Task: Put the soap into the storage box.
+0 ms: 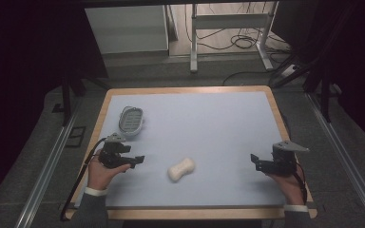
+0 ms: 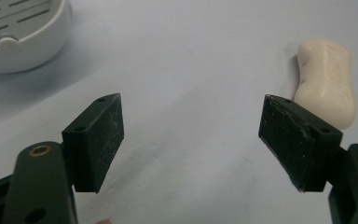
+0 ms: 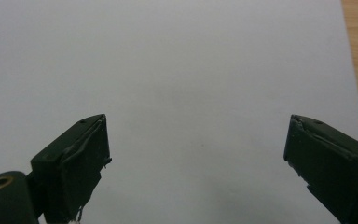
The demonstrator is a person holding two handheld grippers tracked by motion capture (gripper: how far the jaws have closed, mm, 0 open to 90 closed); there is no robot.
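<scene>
A: Where is the soap bar now?

B: It lies in the lower centre of the high view, on the pale blue mat of the worktop. The soap dish stands apart from it, toward the upper left.

A: And the tools?

B: The left tool is at the lower left, the right tool at the lower right. Both have their jaws wide apart and nothing between them.

A: How will the bar handle, in your opinion?

B: I think it is light and stiff, but smooth, so it can slip. It has a narrow waist; I would take hold there, across the short side, with moderate pressure, because hard pads can mark it.

A: Is there room to move?

B: Yes. The mat is bare between bar and dish, and on the whole right half. The wooden edge is near the right tool only.
</scene>
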